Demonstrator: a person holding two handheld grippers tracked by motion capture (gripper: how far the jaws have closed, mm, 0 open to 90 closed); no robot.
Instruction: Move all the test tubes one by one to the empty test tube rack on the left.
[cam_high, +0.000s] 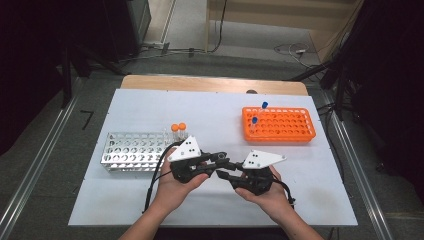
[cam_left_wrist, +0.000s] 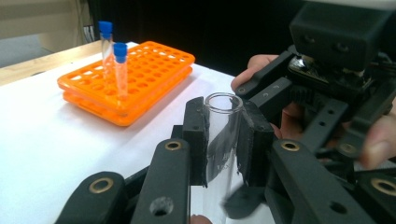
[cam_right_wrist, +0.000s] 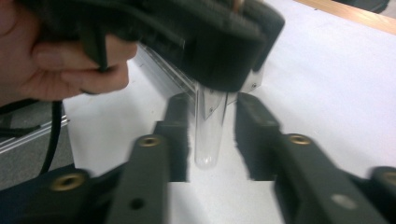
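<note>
Mid-handover — left gripper (cam_left_wrist: 223, 140) clamps an uncapped tube (cam_left_wrist: 223, 135), right gripper's (cam_right_wrist: 212, 140) jaws spread around it — next, squeeze squarely.

Clear uncapped test tube (cam_left_wrist: 223, 140), upright, open mouth up, clamped in left claw (cam_left_wrist: 223, 154)

A white sheet (cam_high: 150, 107) covers a wooden table (cam_high: 210, 83), whose bare far edge shows beyond it. Grey floor (cam_high: 240, 62) surrounds the table, with cables (cam_high: 290, 49) trailing behind it. Metal rails (cam_high: 35, 170) run along the floor on both sides of the table. Dark equipment (cam_high: 390, 75) flanks the table; pale wood panelling (cam_high: 280, 12) stands beyond it.
</note>
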